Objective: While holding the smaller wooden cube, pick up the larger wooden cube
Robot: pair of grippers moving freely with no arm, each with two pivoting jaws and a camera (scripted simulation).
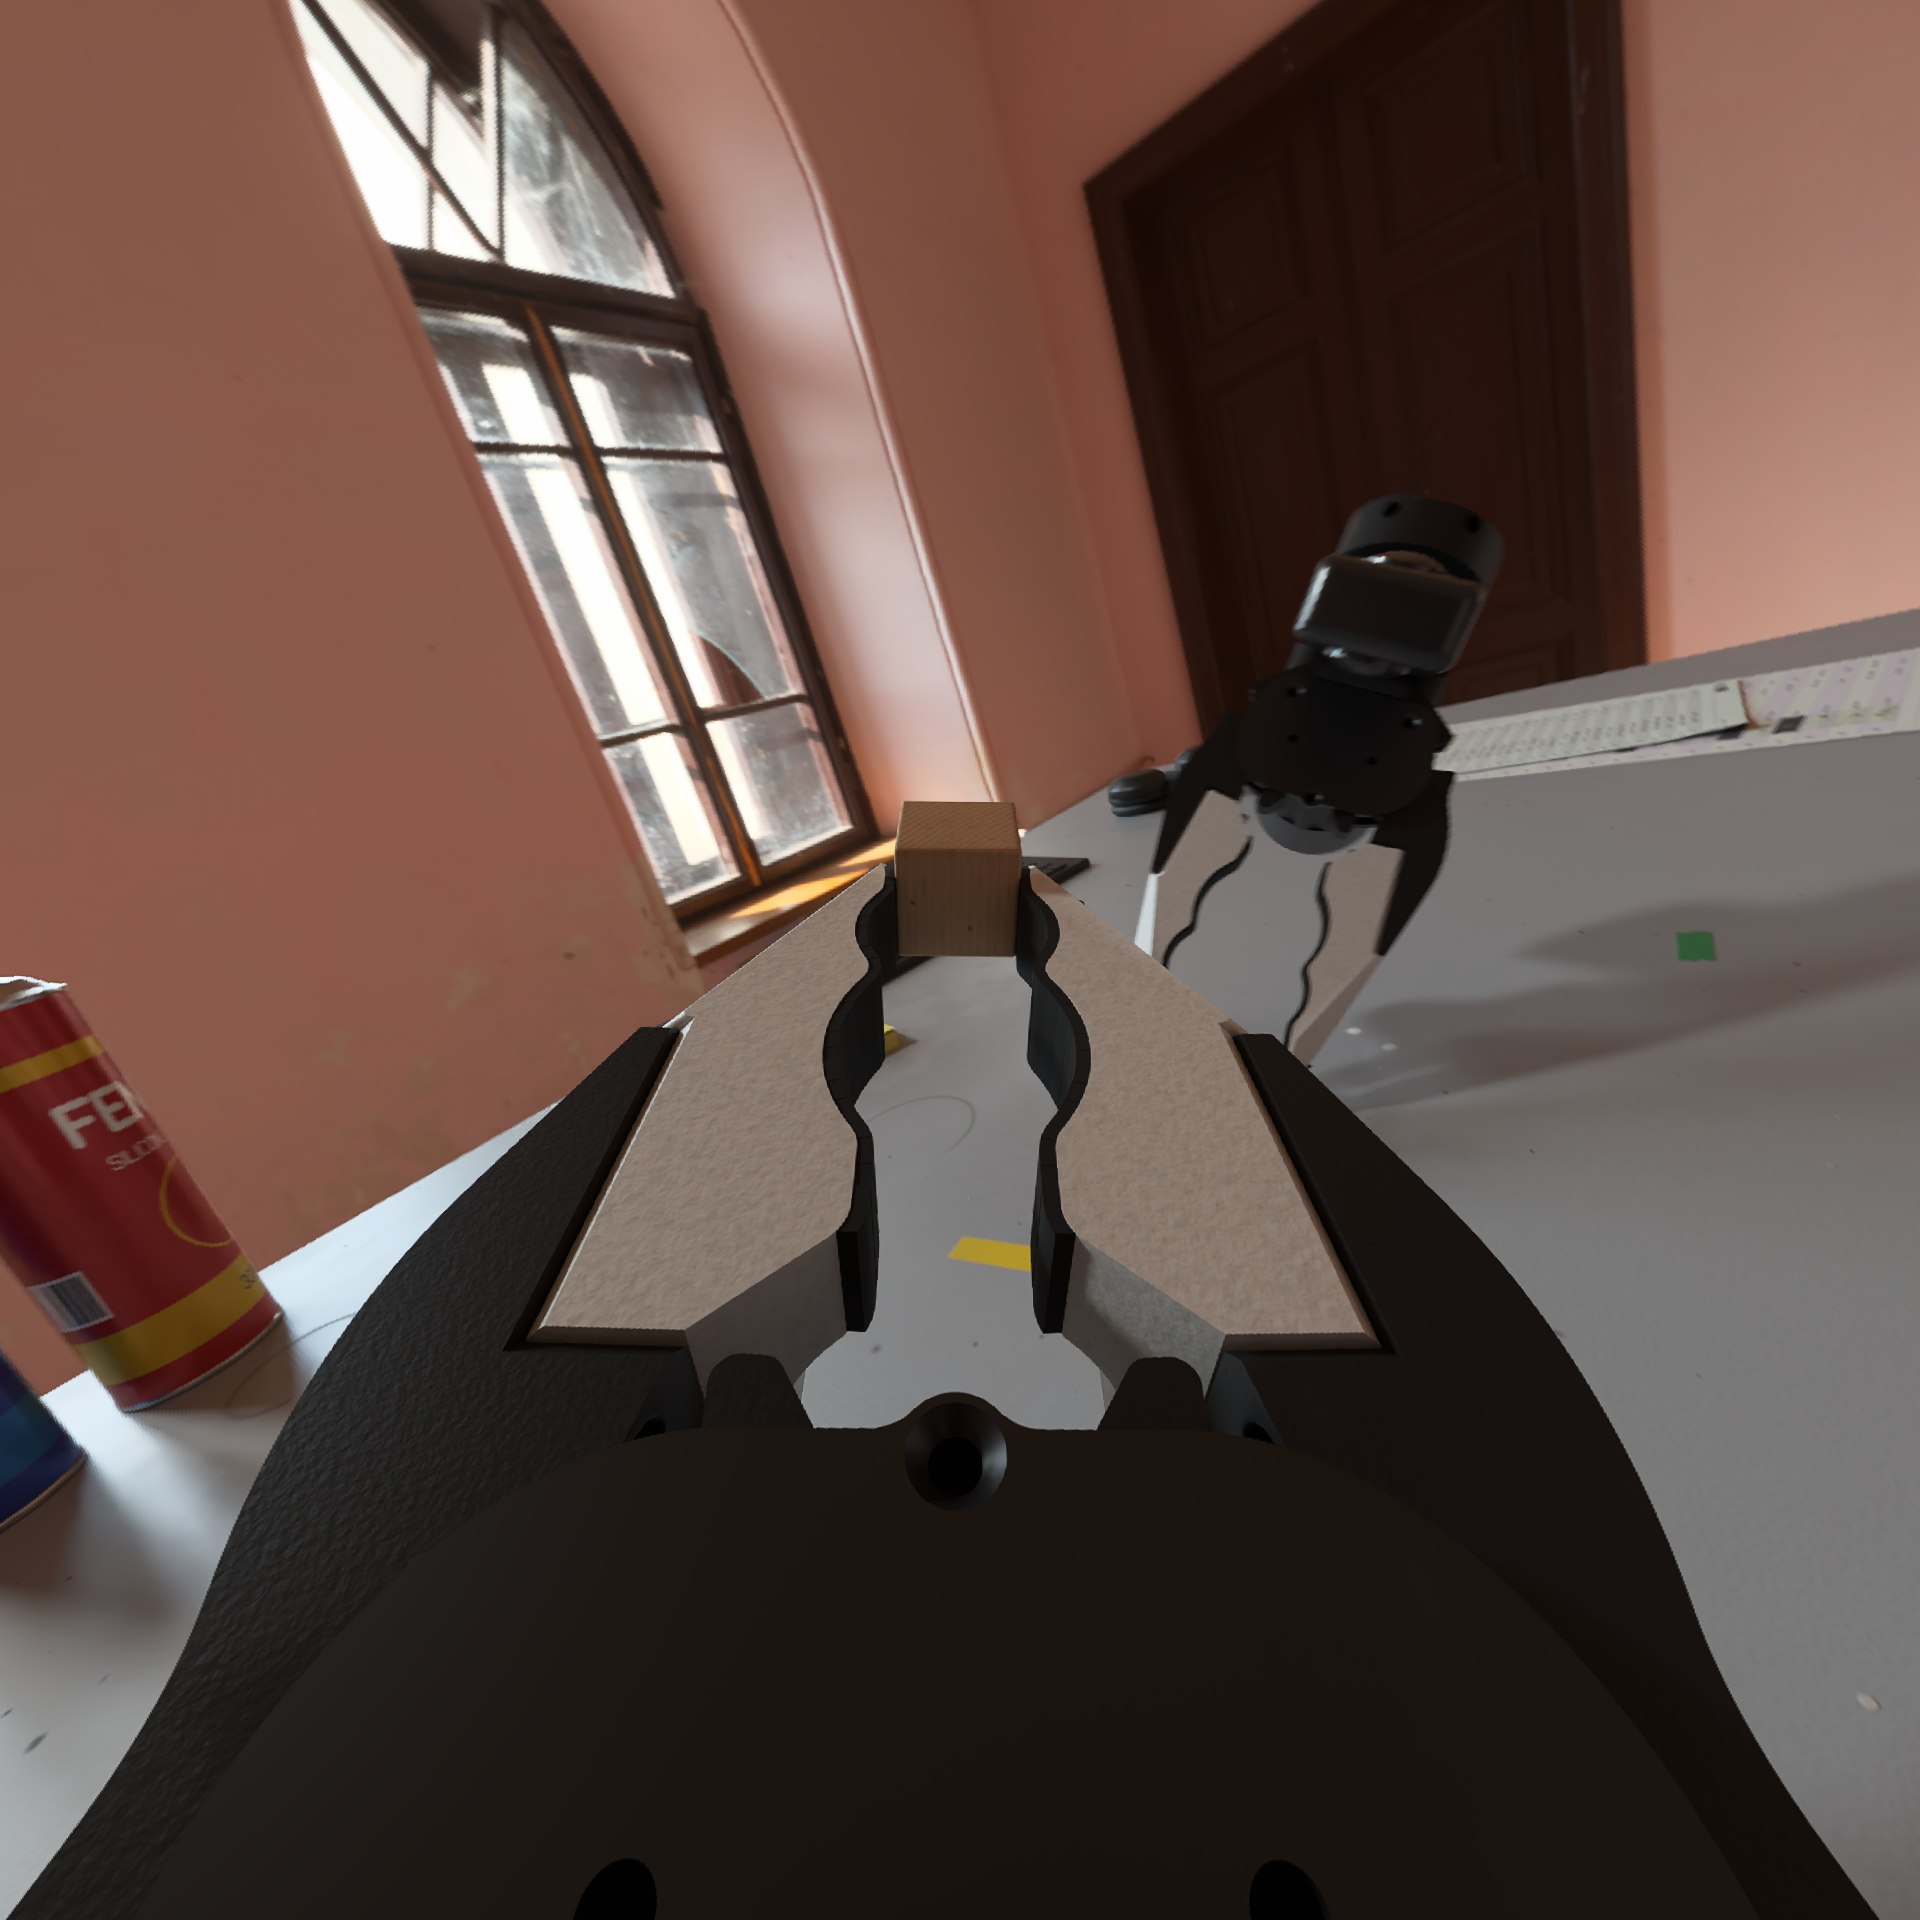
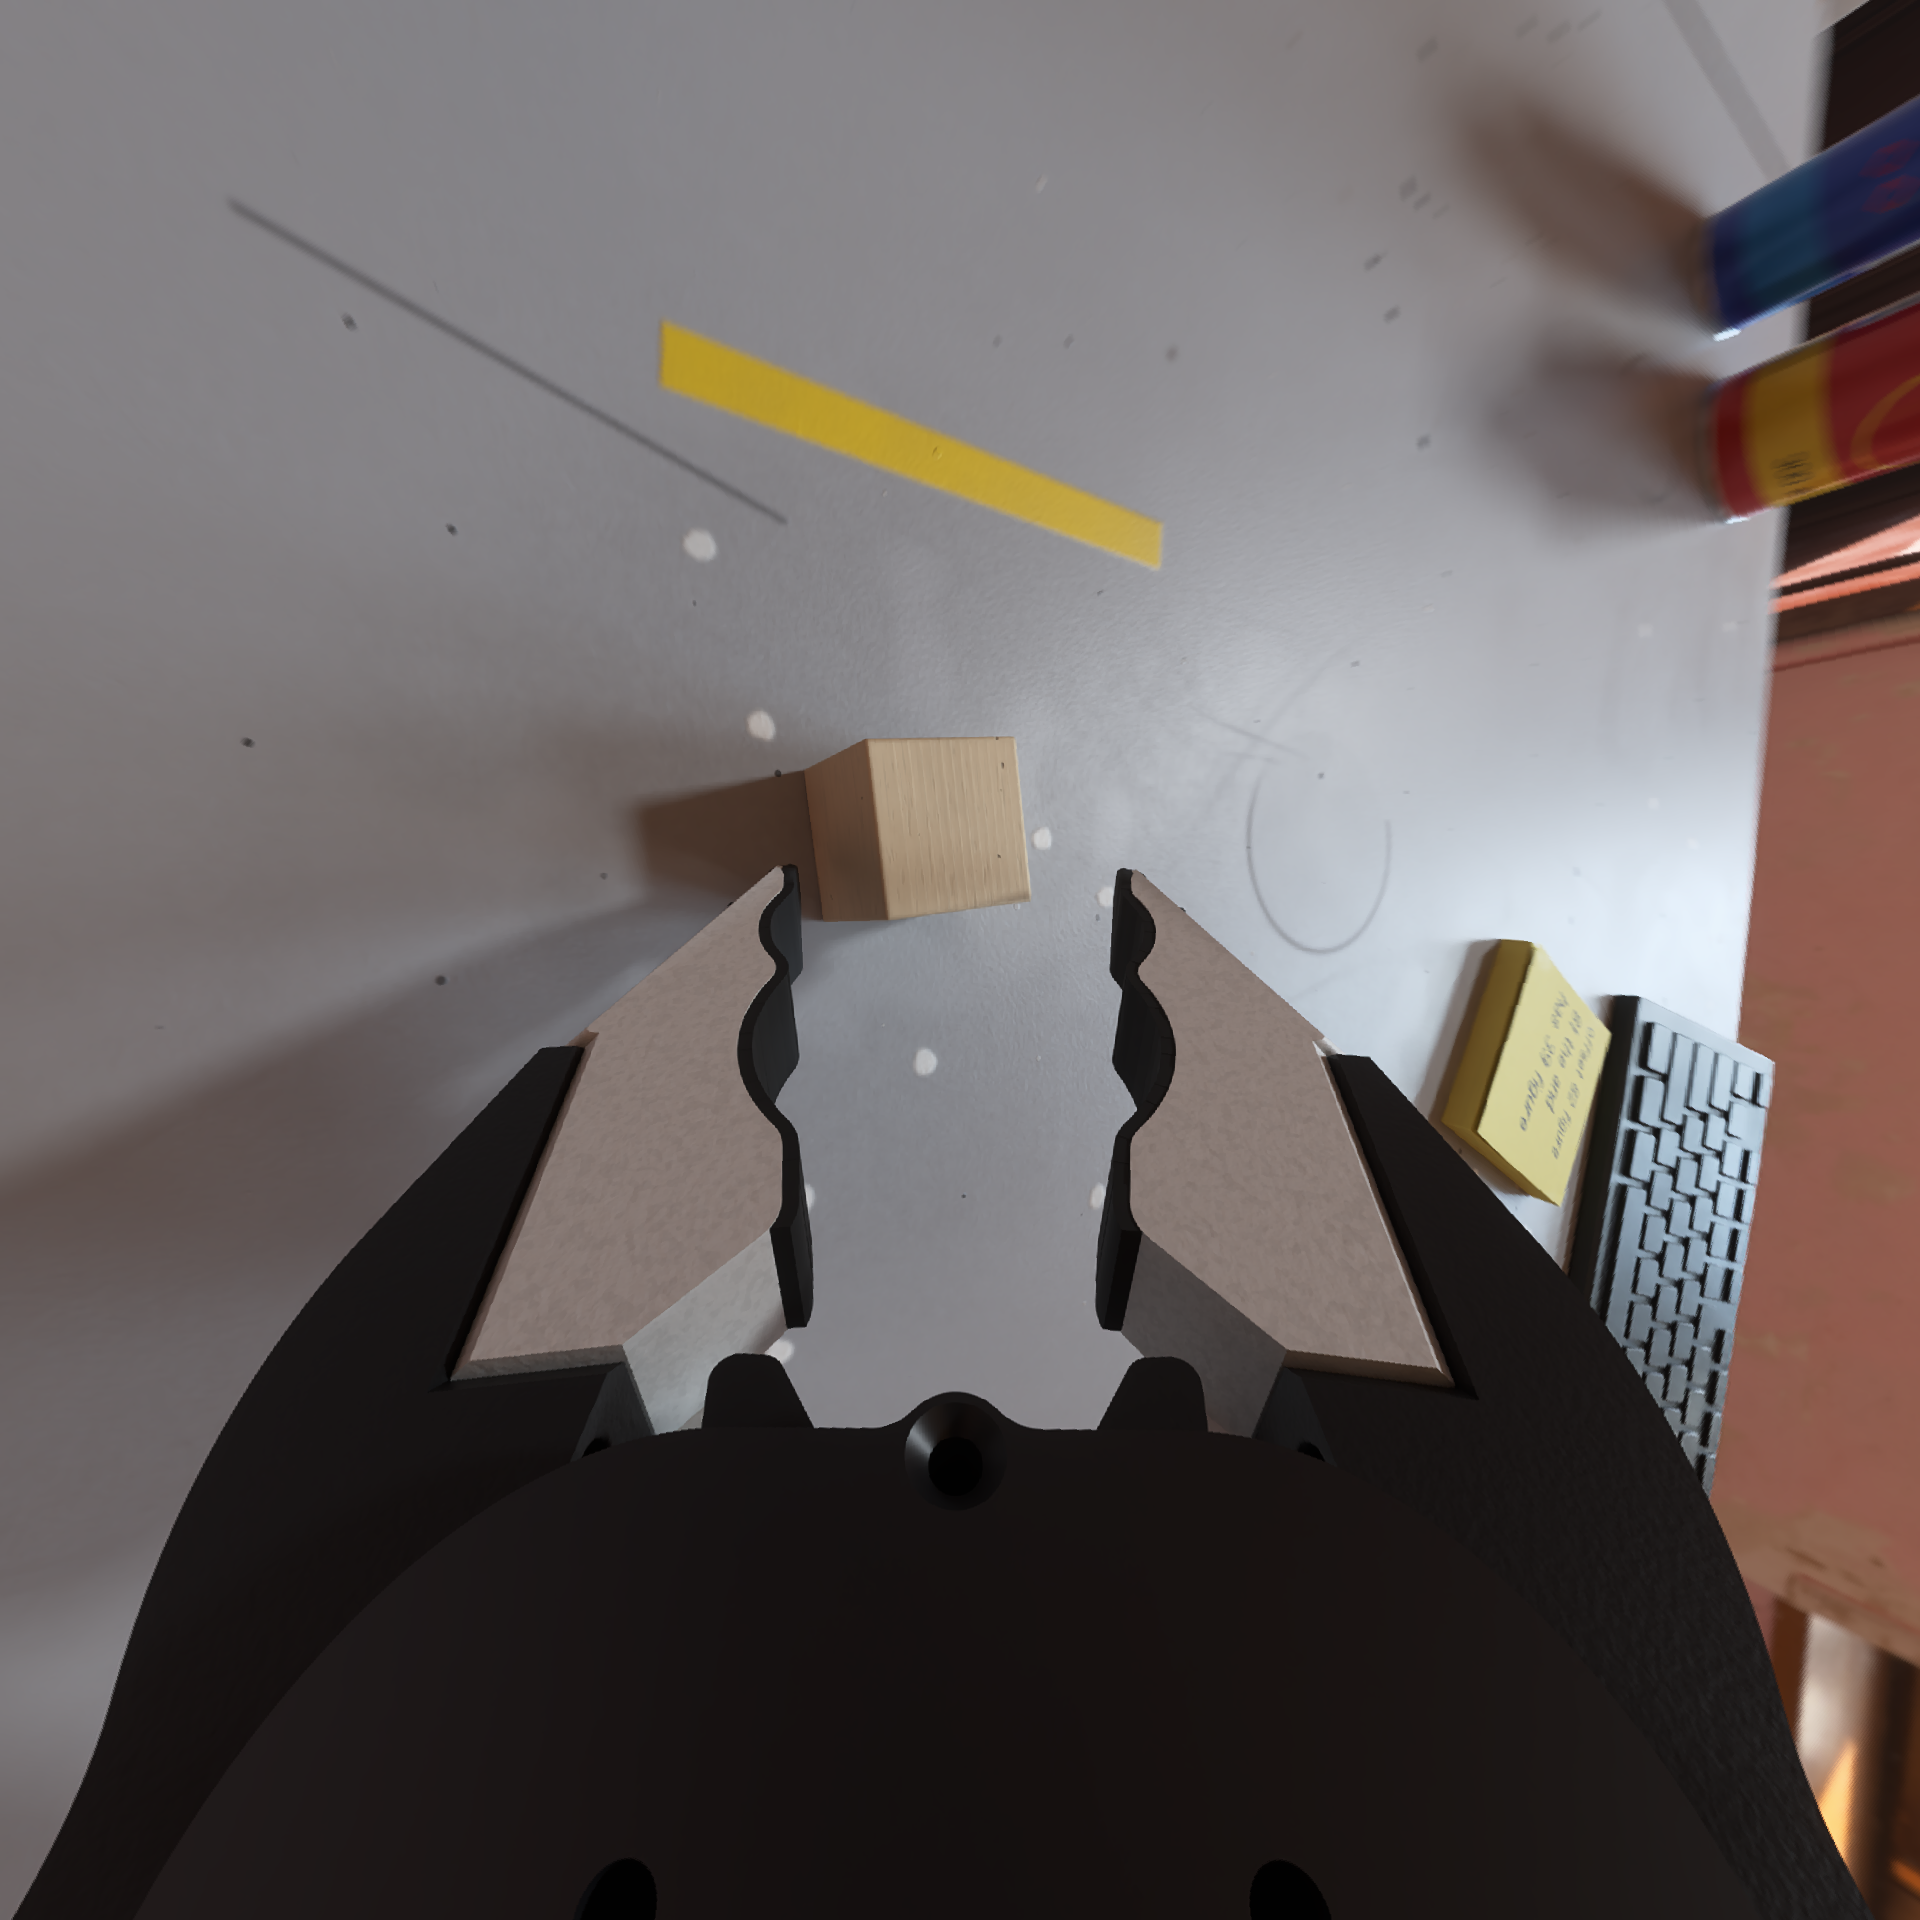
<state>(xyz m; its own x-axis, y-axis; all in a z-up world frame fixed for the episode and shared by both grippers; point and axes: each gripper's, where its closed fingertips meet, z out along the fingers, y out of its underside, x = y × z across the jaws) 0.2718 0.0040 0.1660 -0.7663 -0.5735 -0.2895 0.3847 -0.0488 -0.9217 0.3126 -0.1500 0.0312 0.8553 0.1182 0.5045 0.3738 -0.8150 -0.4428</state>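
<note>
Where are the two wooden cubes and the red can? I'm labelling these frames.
smaller wooden cube (image 1: 956,883): left wrist view, its front face, between the fingertips.
larger wooden cube (image 2: 951,831): right wrist view, its lit face.
red can (image 1: 114,1195): left wrist view, its side.

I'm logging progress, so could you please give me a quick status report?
Left gripper shut on smaller cube, held off the table. Right gripper open above larger cube, not yet around it. Nothing in the way.
</note>
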